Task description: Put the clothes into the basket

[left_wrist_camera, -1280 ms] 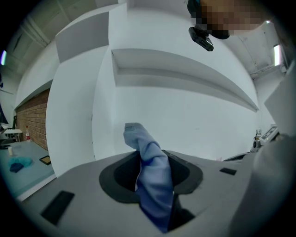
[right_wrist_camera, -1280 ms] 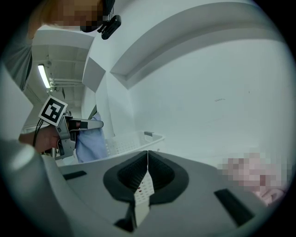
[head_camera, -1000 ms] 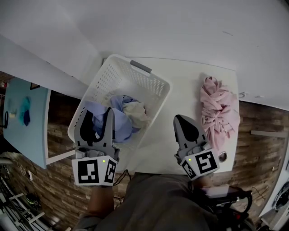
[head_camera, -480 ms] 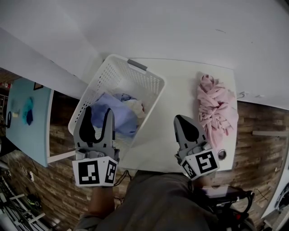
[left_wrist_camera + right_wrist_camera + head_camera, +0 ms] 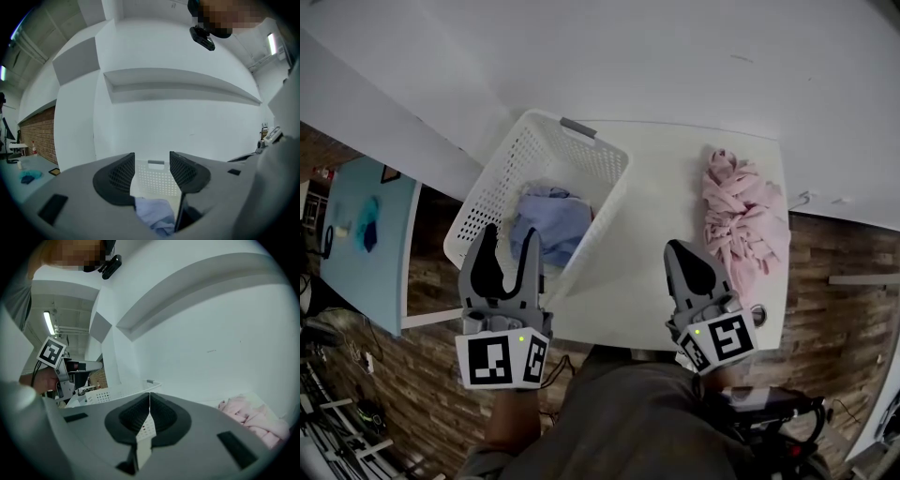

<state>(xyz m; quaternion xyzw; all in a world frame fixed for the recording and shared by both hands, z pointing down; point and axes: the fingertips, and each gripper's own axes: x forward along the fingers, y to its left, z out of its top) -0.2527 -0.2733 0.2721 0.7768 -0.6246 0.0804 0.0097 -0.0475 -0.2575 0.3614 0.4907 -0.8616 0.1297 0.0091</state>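
- Left gripper [image 5: 508, 246], near edge of the white basket [image 5: 502, 178]: we read the jaws as released, standing apart. In the left gripper view the pads [image 5: 123, 171] press on nothing; through the gap we see the basket's perforated far wall [image 5: 157, 180] and its grey handle [image 5: 156, 162].
- Blue clothes [image 5: 553, 220] lie crumpled inside the basket, toward its near end. In the left gripper view the same blue cloth [image 5: 152, 213] shows low, under the jaw gap and apart from the pads.
- Right gripper [image 5: 682, 251]: clenched, the two jaws meeting along one thin line in the right gripper view [image 5: 150, 401], with no cloth in them. It hangs over the near part of the white table [image 5: 656, 197], between the basket and the pink pile.
- Pink garment [image 5: 742, 220] sits bunched on the table's right side, outside the basket and well apart from it; we see it also at the right edge of the right gripper view [image 5: 253, 420].
- The basket stands on the table's left end, angled, its handle [image 5: 578, 127] toward the wall.
- Wood-plank floor [image 5: 839, 328] shows around the table.
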